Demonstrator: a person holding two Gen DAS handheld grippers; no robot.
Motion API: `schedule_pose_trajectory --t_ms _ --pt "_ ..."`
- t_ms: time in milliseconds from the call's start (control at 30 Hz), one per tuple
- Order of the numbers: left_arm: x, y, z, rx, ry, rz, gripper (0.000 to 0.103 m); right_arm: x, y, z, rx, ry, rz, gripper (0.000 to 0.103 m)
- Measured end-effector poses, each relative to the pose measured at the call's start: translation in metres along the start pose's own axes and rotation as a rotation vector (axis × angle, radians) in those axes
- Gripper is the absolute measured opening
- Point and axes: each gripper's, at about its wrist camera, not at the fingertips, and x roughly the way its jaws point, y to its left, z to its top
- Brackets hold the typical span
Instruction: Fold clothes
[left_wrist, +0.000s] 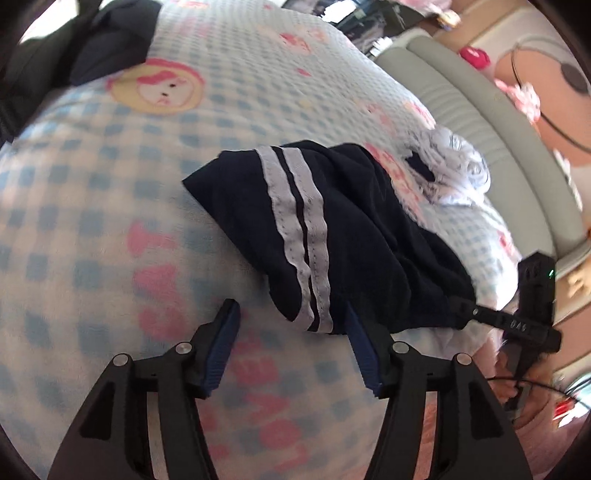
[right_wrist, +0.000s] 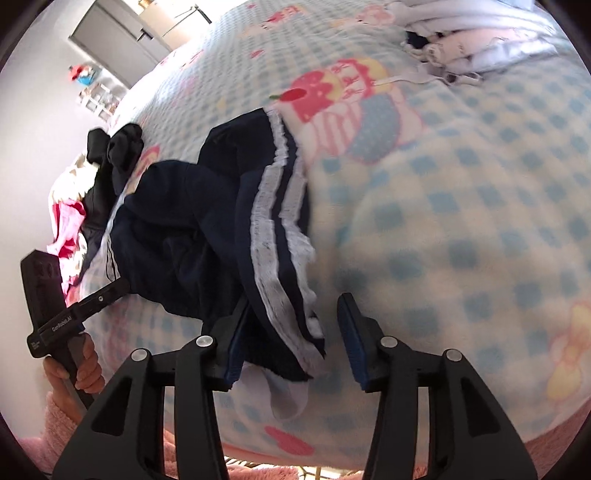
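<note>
A navy garment with two white stripes (left_wrist: 332, 236) lies bunched on the blue-checked blanket (left_wrist: 92, 206). My left gripper (left_wrist: 291, 321) is open, its right finger touching the garment's near striped corner. In the right wrist view the same garment (right_wrist: 221, 229) lies ahead, and my right gripper (right_wrist: 291, 325) is open with the garment's striped hem lying between its fingers. The right gripper also shows in the left wrist view (left_wrist: 517, 325) at the garment's far edge. The left gripper shows in the right wrist view (right_wrist: 85, 306) at the garment's left edge.
A pile of white clothes (left_wrist: 454, 173) lies beyond the garment; it also shows in the right wrist view (right_wrist: 465, 48). Dark clothes (left_wrist: 107, 40) lie at the blanket's far left corner. A grey padded headboard (left_wrist: 480, 122) runs along the right. Pink clothing (right_wrist: 70, 221) lies at the left.
</note>
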Motion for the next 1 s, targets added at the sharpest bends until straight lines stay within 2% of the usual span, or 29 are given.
schedule_pose_trajectory --t_ms 33,67,100,167,200,233,267,300,367,467,533,567,600,633,667,700,767,833,933,1000 --pt "0.002 -0.005 0.002 0.022 -0.001 0.004 0.054 0.0 0.005 0.0 -0.024 -0.001 0.005 0.045" --pt "0.001 -0.01 0.007 0.022 0.005 -0.033 0.029 0.001 0.011 0.001 -0.048 -0.001 0.011 0.028" --pt "0.0 -0.015 0.014 0.016 0.013 -0.081 0.016 0.001 0.016 0.001 -0.072 -0.002 0.016 0.008" --pt "-0.01 -0.021 0.032 -0.028 -0.018 -0.209 0.016 -0.021 0.025 0.003 -0.073 -0.073 0.161 0.008" --pt "-0.016 -0.024 0.041 -0.053 -0.038 -0.275 0.016 -0.029 0.025 0.005 -0.056 -0.106 0.179 0.008" --pt "-0.021 -0.029 0.049 -0.05 -0.073 -0.295 0.016 -0.037 0.025 0.008 -0.039 -0.139 0.195 0.008" --pt "-0.024 -0.033 0.055 -0.032 -0.108 -0.264 0.016 -0.045 0.024 0.011 -0.021 -0.172 0.211 0.008" --pt "-0.021 -0.034 0.06 -0.025 -0.122 -0.196 0.016 -0.046 0.023 0.014 -0.025 -0.2 0.137 0.008" --pt "-0.006 -0.026 0.066 -0.059 -0.07 -0.104 0.015 -0.035 0.014 0.017 -0.015 -0.181 -0.04 0.008" --pt "0.004 -0.009 0.054 -0.1 -0.019 -0.122 0.017 -0.021 -0.001 0.011 0.045 -0.124 -0.003 0.01" --pt "0.008 -0.003 0.043 -0.106 -0.006 -0.142 0.023 -0.011 -0.005 0.005 0.056 -0.077 0.018 0.024" --pt "0.013 -0.001 0.04 -0.113 -0.001 -0.135 0.029 -0.003 -0.006 0.004 0.051 -0.037 0.011 0.043" --pt "0.018 -0.001 0.04 -0.121 0.007 -0.127 0.029 0.007 -0.008 0.003 0.051 0.005 0.011 0.047" --pt "0.023 -0.002 0.04 -0.129 0.016 -0.12 0.026 0.017 -0.012 0.002 0.065 0.031 0.02 0.045" --pt "0.022 -0.005 0.042 -0.134 0.011 -0.125 0.02 0.02 -0.012 0.002 0.072 0.033 0.014 0.033" --pt "0.02 -0.008 0.045 -0.138 0.001 -0.133 0.009 0.017 -0.01 0.005 0.064 0.02 0.004 0.02" --pt "-0.002 -0.023 0.054 -0.136 -0.063 -0.215 0.009 -0.005 0.001 0.013 0.029 -0.061 0.051 0.007" --pt "-0.043 -0.042 0.066 -0.098 -0.164 -0.297 0.008 -0.039 0.014 0.024 0.008 -0.144 0.161 0.007" --pt "-0.104 -0.063 0.068 -0.043 -0.304 -0.342 0.009 -0.095 0.039 0.033 -0.046 -0.292 0.275 0.006" --pt "-0.136 -0.073 0.067 -0.017 -0.37 -0.352 0.008 -0.116 0.051 0.034 -0.057 -0.357 0.306 0.006"
